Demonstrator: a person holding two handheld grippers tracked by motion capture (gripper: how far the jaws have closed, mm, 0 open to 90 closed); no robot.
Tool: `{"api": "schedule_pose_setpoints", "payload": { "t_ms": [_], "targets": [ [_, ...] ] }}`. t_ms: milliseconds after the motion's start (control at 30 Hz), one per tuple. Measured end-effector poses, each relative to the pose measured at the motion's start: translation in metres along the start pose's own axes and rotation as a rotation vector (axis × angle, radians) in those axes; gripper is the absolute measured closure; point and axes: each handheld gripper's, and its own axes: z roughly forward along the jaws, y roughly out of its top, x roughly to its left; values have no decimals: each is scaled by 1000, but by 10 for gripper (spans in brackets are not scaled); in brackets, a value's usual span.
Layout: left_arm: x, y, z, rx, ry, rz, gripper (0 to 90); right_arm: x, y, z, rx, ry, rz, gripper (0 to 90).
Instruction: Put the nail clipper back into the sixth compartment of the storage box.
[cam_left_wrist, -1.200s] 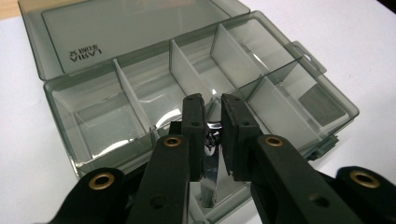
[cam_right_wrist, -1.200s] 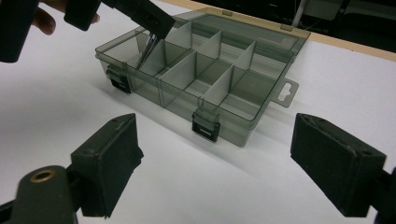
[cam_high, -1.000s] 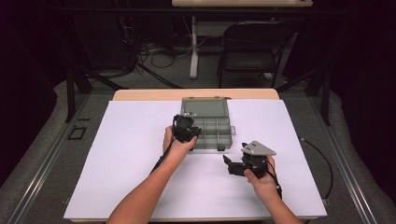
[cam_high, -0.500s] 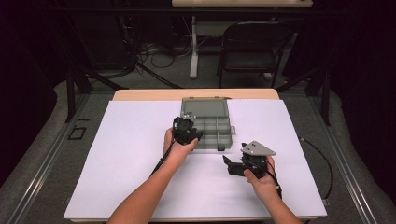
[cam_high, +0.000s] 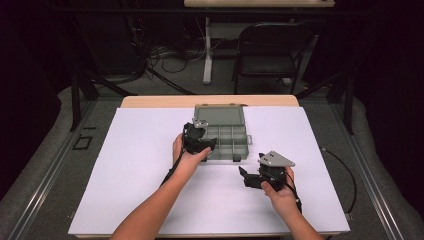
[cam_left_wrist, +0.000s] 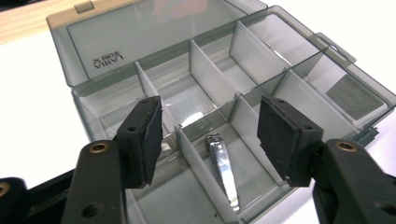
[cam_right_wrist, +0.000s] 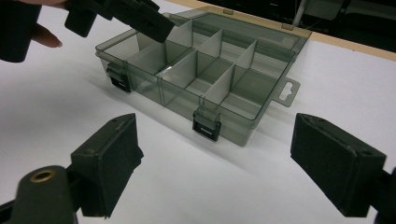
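A small shiny metal nail clipper (cam_left_wrist: 223, 169) lies flat in a near-row compartment of the smoky grey translucent plastic organiser box (cam_high: 227, 140), low and centre in the left gripper view, with nothing touching it. The box sits open on the white-covered worktop (cam_high: 135, 175), its lid (cam_left_wrist: 140, 37) folded back toward the top of the frame, and its other compartments look empty. Directly above the clipper, the left gripper (cam_left_wrist: 210, 128) hovers with its jaws about half spread; they have just been opening, and nothing is between the pads. Placing the clipper appears done; what seems left is to draw back and close the lid. At lower right of the high view, the right gripper (cam_high: 245, 176) waits wide open and empty, well apart from the box.
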Motion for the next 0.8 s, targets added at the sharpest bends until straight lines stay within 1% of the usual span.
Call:
{"api": "schedule_pose_setpoints", "payload": {
  "t_ms": [133,267,300,333,400,467,533,633,800],
  "targets": [
    [5,1,-5,-11,-2,-7,365,0,0,0,-3,1,0,149],
    [13,3,-12,-29,2,0,339,0,0,0,0,0,1,149],
    [15,4,-14,-32,3,-1,331,0,0,0,0,-1,1,149],
    [18,3,-15,-36,0,-11,322,0,0,0,0,-1,2,149],
    [24,3,-17,-17,-11,-11,321,0,0,0,0,-1,1,149],
    [29,2,-19,-9,-19,-20,324,0,0,0,-3,0,1,149],
    [35,0,-21,3,-14,-22,324,0,0,0,1,-1,4,149],
    [42,-3,-24,6,-10,-38,324,0,0,1,2,1,0,149],
    [49,-7,-25,14,-8,-54,324,1,-1,1,3,-1,-4,149]
  ]
}}
